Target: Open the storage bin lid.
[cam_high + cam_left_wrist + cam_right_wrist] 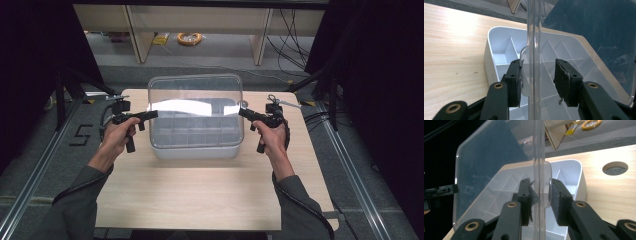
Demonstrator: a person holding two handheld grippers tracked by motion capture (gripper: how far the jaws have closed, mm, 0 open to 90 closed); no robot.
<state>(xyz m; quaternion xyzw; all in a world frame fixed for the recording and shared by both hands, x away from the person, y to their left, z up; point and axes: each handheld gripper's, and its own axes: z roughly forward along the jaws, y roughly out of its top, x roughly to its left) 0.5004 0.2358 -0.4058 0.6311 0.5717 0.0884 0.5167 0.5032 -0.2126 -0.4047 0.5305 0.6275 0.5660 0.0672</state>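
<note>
Clear lid (196, 107) sits raised and tilted over the white divided tray (195, 150), held at both short ends. Left gripper (150, 114) is clamped on the lid's left tab, just left of the tray; in the left gripper view the lid edge (534, 50) runs upright between the black pads (515, 82), tray (499, 42) below and behind it. Right gripper (243, 112) is clamped on the lid's right tab, just right of the tray; in the right gripper view both pads (559, 200) press the tab of the lid (494, 157), tray (576, 177) beneath. Tray rests mid-table, light wood table (200, 195). A round hole (615, 168) sits in the tabletop right of the tray. Beyond the tray: grey floor, wooden shelf legs (137, 35), yellow cable coil (189, 38).
</note>
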